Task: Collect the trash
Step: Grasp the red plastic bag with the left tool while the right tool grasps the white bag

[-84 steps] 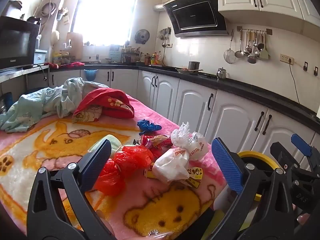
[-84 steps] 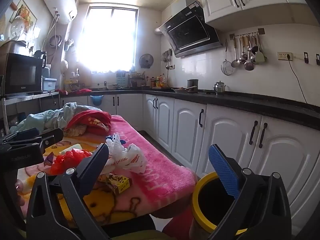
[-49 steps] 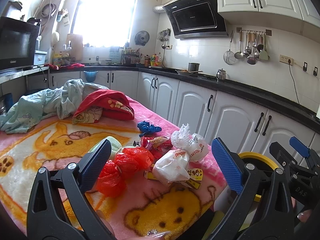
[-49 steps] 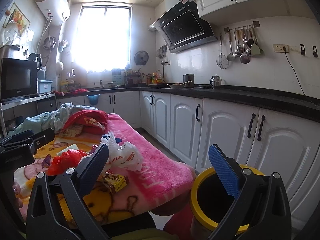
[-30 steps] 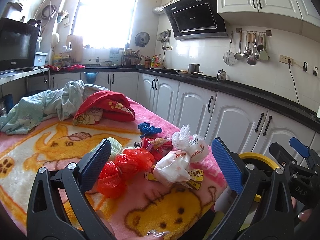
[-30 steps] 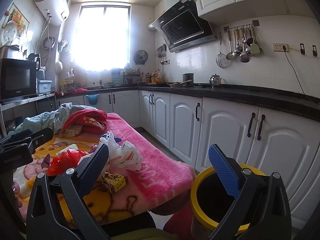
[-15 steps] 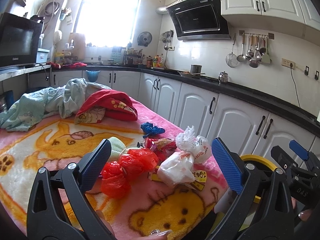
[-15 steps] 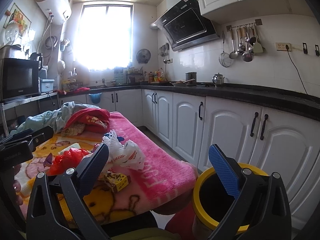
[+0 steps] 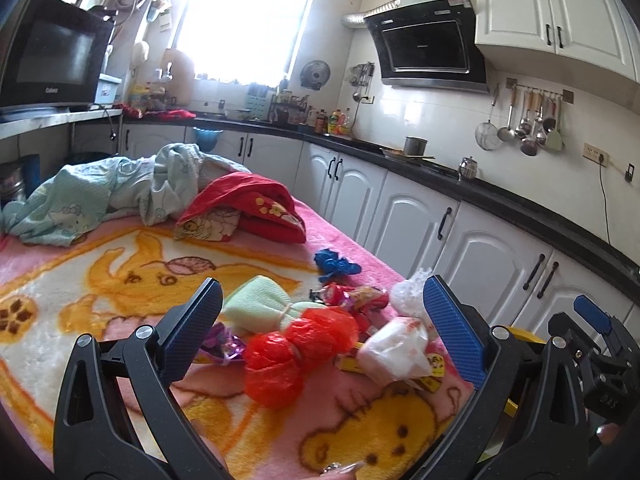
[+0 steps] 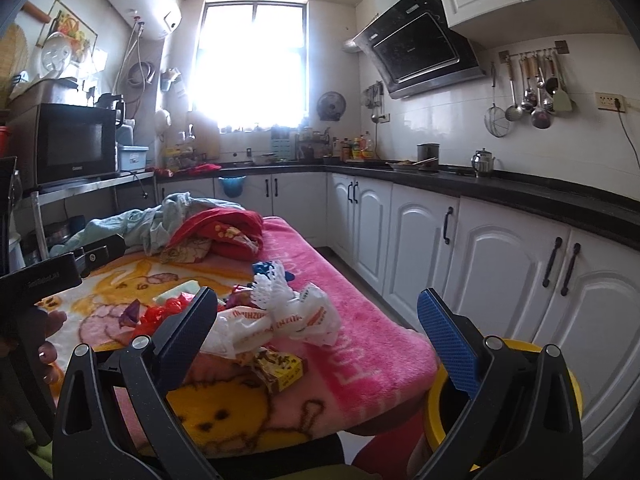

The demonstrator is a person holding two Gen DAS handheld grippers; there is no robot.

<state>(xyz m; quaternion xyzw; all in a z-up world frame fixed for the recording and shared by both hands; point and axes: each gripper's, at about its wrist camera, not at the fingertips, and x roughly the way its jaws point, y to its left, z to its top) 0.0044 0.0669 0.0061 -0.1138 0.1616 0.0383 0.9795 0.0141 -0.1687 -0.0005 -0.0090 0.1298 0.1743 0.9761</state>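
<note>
The left gripper [image 9: 320,322] hangs wide open and empty above the trash heap on the pink cartoon blanket [image 9: 100,292]: a red plastic bag [image 9: 294,350], a white plastic bag [image 9: 394,356], a purple foil wrapper [image 9: 222,344] and a yellow carton [image 10: 280,368]. The right gripper [image 10: 320,330] is likewise spread with nothing held, its right finger over the yellow-rimmed bin [image 10: 520,350] just beside the table edge.
</note>
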